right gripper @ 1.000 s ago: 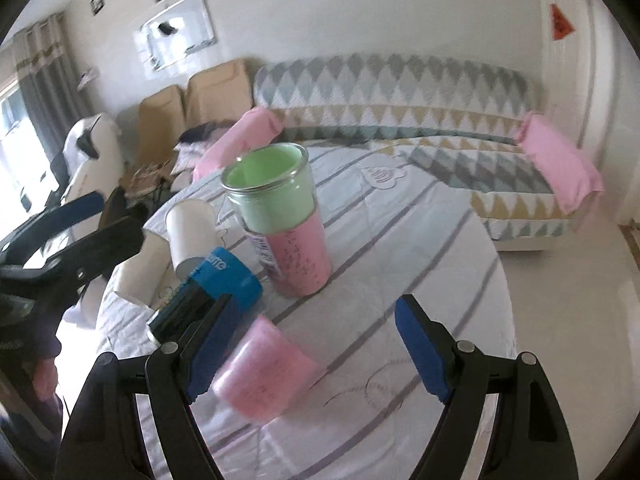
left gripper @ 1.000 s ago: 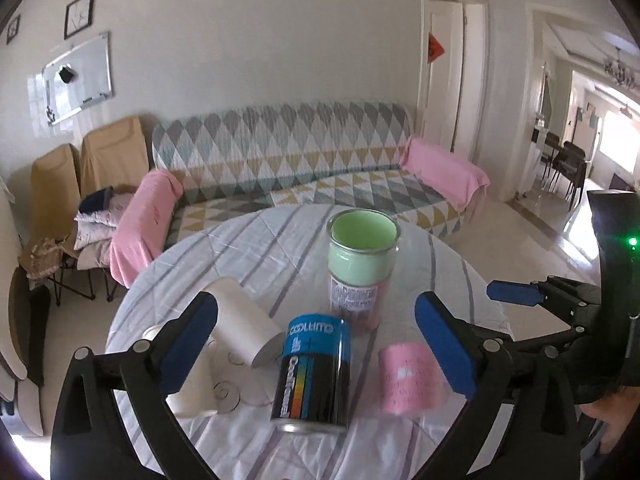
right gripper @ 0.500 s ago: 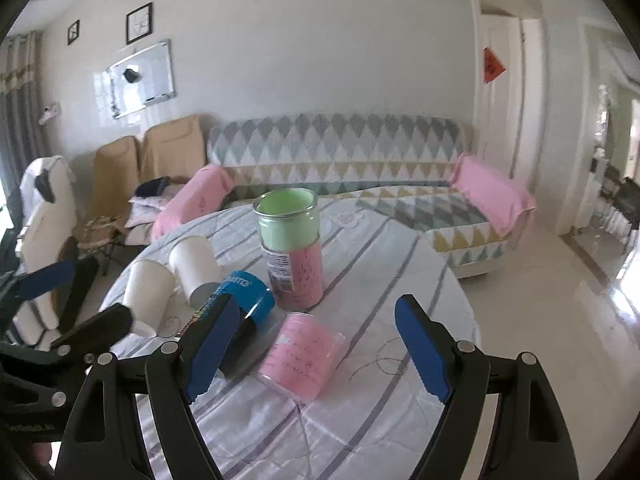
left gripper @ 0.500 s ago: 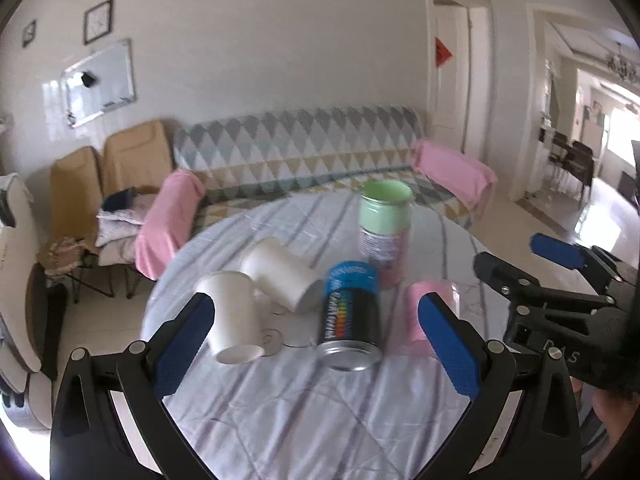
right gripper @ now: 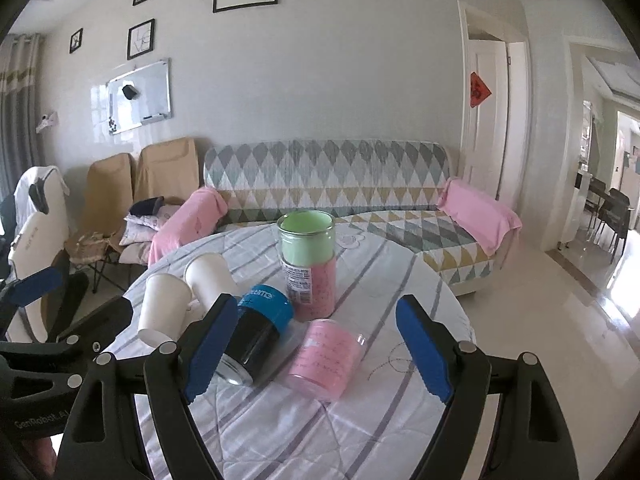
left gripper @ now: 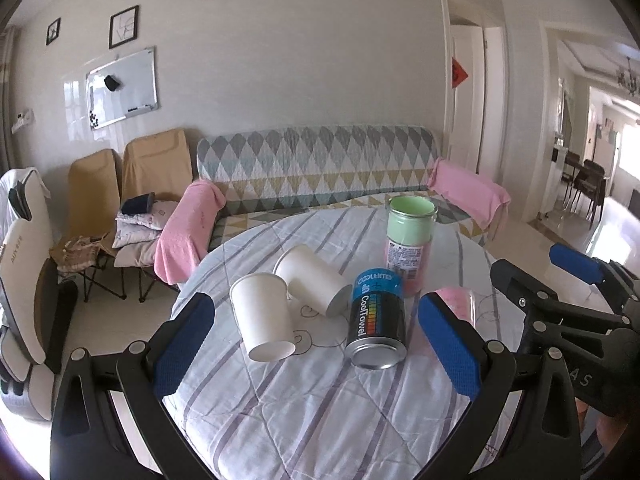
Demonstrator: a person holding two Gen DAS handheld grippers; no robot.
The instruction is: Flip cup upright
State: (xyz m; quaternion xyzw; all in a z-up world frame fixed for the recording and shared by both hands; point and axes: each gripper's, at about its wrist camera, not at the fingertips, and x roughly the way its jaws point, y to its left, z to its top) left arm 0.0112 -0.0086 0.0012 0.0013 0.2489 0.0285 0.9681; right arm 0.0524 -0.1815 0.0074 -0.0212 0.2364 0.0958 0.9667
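Left wrist view: the left gripper hangs spread wide and empty above the near edge of the round table, which wears a striped quilted cloth. Between its blue pads lie two white paper cups, both tipped over: the near paper cup points its mouth toward the camera, and the far paper cup lies behind it, touching or nearly so. To their right a black and blue can leans over. Farther right a pink cup lies on its side, partly hidden by the right pad. Behind stands an upright green and pink tumbler. The right gripper shows at the right edge, also released.

Right wrist view: the right gripper is spread open with nothing in it, and the pink cup lies on its side on the cloth directly between and below its pads. The can lies just left of it, partly behind the left pad; the paper cups sit farther left.

Judging from this, the step is the approach, before any grasp. The pink cup looks like the likeliest target; the next move calls for lowering the open pads around its body, closing gently, then rotating it mouth-up clear of the can.
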